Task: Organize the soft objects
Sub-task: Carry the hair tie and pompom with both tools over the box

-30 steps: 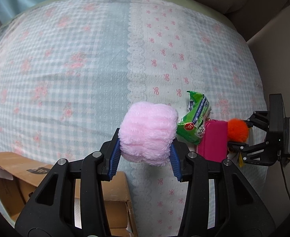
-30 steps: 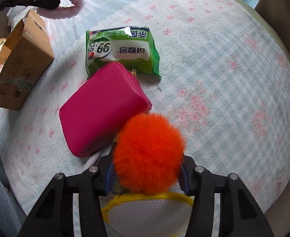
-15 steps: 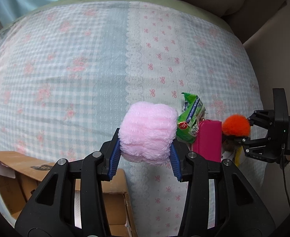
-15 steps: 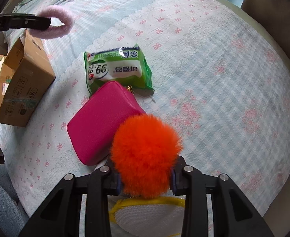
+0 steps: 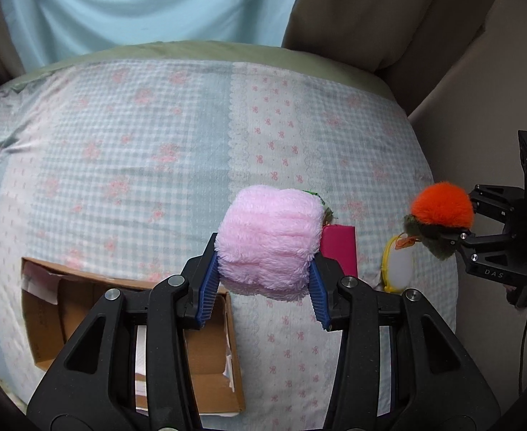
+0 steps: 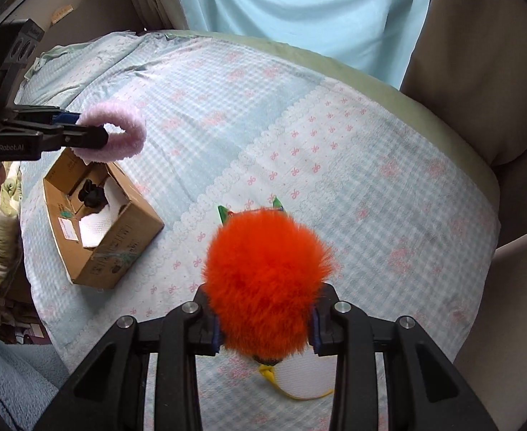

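My left gripper [image 5: 263, 280] is shut on a fluffy pink scrunchie [image 5: 269, 240] and holds it in the air just right of an open cardboard box [image 5: 127, 327]. The scrunchie also shows in the right wrist view [image 6: 116, 136], above the box [image 6: 109, 237]. My right gripper [image 6: 265, 323] is shut on an orange pom-pom [image 6: 265, 280], lifted above the bed; a yellow-rimmed white pouch [image 6: 306, 377] hangs under it. The left wrist view shows the pom-pom [image 5: 441, 204] at the right with the pouch [image 5: 400, 265].
A magenta pouch [image 5: 339, 251] lies on the checked bedspread [image 5: 120, 165], with a green tissue pack [image 6: 224, 212] mostly hidden behind my held items. A beige cushion [image 6: 479, 82] borders the bed's right side. A light blue curtain [image 5: 148, 3] hangs behind.
Both grippers have risen well above the bed with their loads. The pom-pom now hangs clear of the magenta pouch, its yellow-rimmed pouch dangling. The box interior has come into view.
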Motion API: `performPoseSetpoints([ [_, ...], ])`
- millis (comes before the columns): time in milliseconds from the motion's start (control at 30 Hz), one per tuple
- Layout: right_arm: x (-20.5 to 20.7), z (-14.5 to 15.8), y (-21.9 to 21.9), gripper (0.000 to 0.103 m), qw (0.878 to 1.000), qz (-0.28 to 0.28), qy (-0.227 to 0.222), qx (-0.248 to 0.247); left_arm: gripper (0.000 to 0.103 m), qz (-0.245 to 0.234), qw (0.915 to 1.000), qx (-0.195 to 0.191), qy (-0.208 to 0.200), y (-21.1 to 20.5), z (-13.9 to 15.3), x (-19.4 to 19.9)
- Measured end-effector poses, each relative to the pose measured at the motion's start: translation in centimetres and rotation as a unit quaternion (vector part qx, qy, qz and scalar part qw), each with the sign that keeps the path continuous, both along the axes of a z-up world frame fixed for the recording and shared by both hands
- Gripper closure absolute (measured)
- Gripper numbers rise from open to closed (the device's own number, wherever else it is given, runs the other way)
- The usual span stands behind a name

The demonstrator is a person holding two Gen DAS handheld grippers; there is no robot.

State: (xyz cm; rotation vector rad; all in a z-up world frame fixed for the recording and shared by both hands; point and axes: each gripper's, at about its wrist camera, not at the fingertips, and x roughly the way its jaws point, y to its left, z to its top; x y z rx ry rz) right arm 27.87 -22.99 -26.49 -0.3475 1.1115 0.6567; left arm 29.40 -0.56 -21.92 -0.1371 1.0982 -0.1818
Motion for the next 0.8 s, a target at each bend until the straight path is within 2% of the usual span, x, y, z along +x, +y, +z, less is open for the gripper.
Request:
performPoseSetpoints([
  [233,-3.3,7.2,6.1,0.071,0.999,0.008,-0.028,0.037,0.063,0.030,0.9990,0.006,-0.034,4.6,5.4,-6.1],
  [400,-5.9,9.5,11.9,0.071,0.997,0.009,-0.022,0.069,0.063,0.052,0.9976,0.020,-0.041,9.4,7.1,-9.9],
  [600,-8.7,8.9,19.2,0.071,0.996,-0.013,0.005,0.083,0.063,0.065,0.9974,0.025,-0.016,16.2,5.3,-13.2],
  [800,-9.9,4.9,24.8,0.071,0.990,-0.097,0.058,0.085,0.063,0.050,0.9977,0.039,0.026,21.9,0.9,-13.6],
])
